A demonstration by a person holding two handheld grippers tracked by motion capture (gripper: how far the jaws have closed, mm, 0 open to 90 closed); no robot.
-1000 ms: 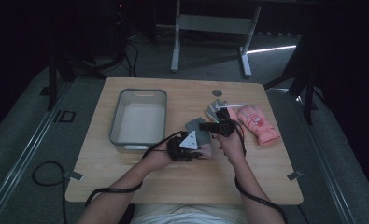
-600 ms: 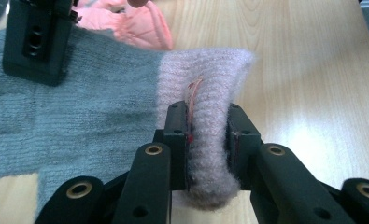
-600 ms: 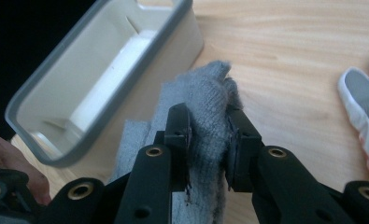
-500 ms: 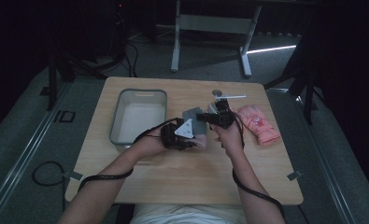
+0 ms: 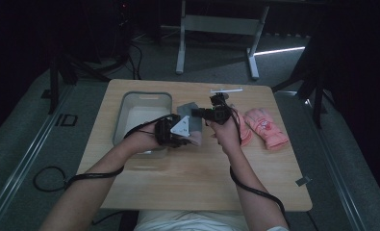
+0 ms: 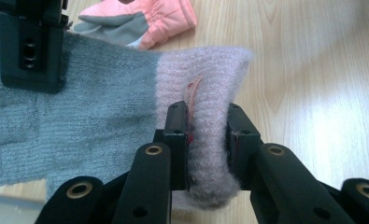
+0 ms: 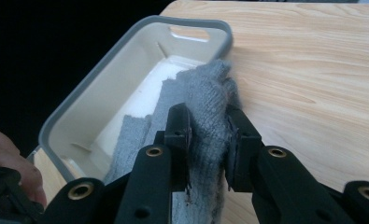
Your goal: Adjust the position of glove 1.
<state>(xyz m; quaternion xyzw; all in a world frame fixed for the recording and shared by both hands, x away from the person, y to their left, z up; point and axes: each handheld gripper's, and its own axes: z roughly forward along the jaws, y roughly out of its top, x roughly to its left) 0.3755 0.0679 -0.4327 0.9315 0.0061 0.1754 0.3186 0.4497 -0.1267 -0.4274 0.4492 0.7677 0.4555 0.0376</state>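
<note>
Over pale wood, fingers [image 6: 178, 122] pinch fuzzy ribbed-knit grey-pink glove [image 6: 102, 116].

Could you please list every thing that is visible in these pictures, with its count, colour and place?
Knitted glove: one, grey with a pink cuff, held up between the two tongs beside the tub.
Padded gloves: two, pink, lying on the table right of the hands.
Tub: one, grey rim and pale inside, on the left half of the table.
White stick: one, at the far edge of the table; what it is I cannot tell.
Table: one, light wood.
Left tongs: black, shut on the pink cuff.
Right tongs: black, shut on the grey end of the glove.
</note>
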